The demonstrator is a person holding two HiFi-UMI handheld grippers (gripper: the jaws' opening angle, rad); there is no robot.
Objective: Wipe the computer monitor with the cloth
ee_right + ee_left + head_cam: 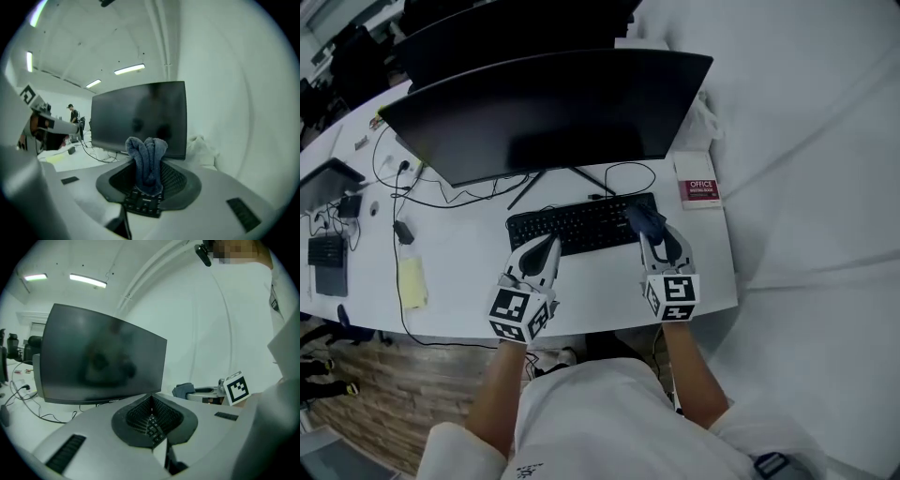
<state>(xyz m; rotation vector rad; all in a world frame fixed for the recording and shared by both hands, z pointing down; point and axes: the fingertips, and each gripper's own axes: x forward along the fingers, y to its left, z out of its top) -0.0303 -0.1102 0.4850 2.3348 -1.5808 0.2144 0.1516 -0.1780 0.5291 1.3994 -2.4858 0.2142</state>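
Black monitor (548, 112), blue-grey cloth (147, 161), black keyboard (581, 225), white desk (459, 262), brown wood-grain floor (366, 394)

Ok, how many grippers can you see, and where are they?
2. The left gripper, shut and empty, sits near the keyboard's left end; the right gripper, shut on the blue cloth, is over the keyboard's right end. None looks hidden.

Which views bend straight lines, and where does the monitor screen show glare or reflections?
Head view: mild bowing, the monitor edge curves, screen dark with no bright glare. Left gripper view: strong fisheye with black corners, smudgy reflections on the screen, ceiling lights blown out. Right gripper view: same fisheye, the cloth sharp, faint reflections.
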